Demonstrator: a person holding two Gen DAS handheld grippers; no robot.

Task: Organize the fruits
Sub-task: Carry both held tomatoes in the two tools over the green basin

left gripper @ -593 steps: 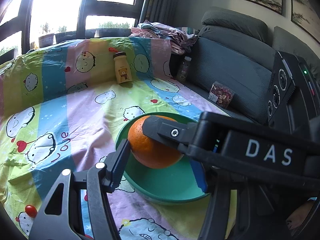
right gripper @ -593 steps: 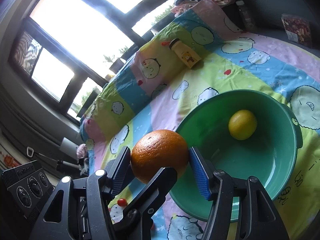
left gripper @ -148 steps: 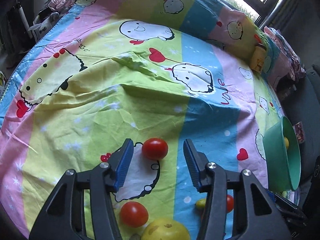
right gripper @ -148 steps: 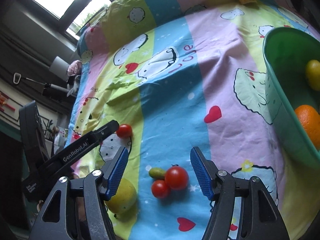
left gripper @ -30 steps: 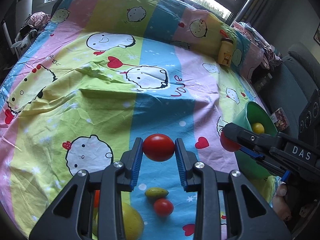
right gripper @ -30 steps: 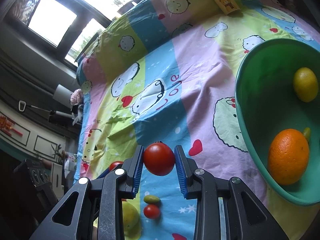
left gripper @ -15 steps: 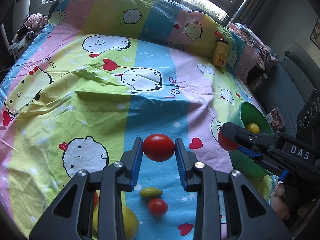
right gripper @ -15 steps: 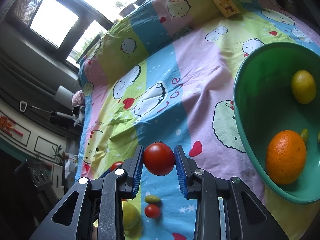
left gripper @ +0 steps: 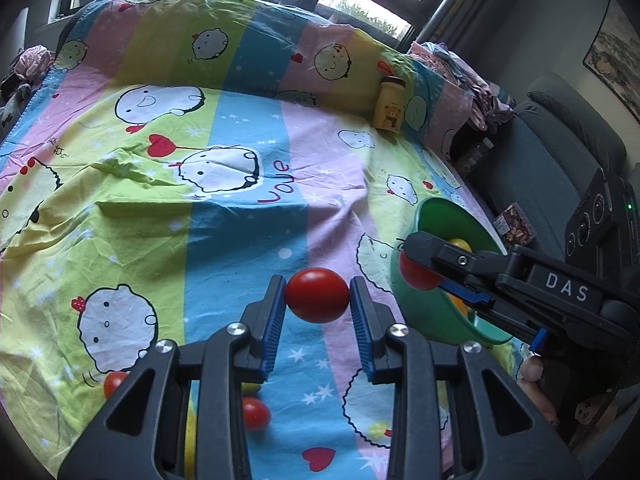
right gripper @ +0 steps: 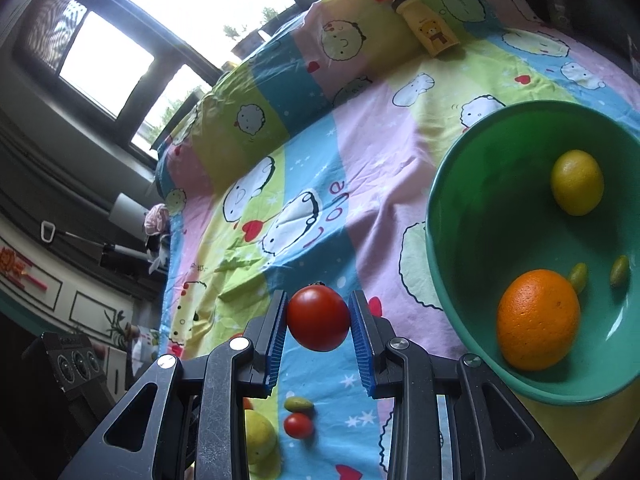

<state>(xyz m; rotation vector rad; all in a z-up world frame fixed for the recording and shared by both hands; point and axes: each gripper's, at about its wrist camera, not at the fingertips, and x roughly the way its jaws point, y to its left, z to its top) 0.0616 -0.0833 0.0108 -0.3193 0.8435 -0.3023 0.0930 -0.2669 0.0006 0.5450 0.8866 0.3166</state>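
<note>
The left gripper (left gripper: 318, 300) squeezes a red tomato (left gripper: 317, 295) between its blue pads, up above the sheet (left gripper: 248, 236). That tomato is a bit wider than tall, lying sideways across the pads.

The right gripper (right gripper: 319, 322) pinches a second tomato (right gripper: 318, 317), its stem end up.

The green bowl (right gripper: 448, 264) sits just right of it, holding an orange (right gripper: 538, 320), a lemon (right gripper: 577, 187) and two small green fruits (right gripper: 579, 276).

Low down, the gripper arms partly hide a yellow fruit (right gripper: 258, 436), a small tomato (right gripper: 298, 426) and a green fruit (right gripper: 298, 404).
</note>
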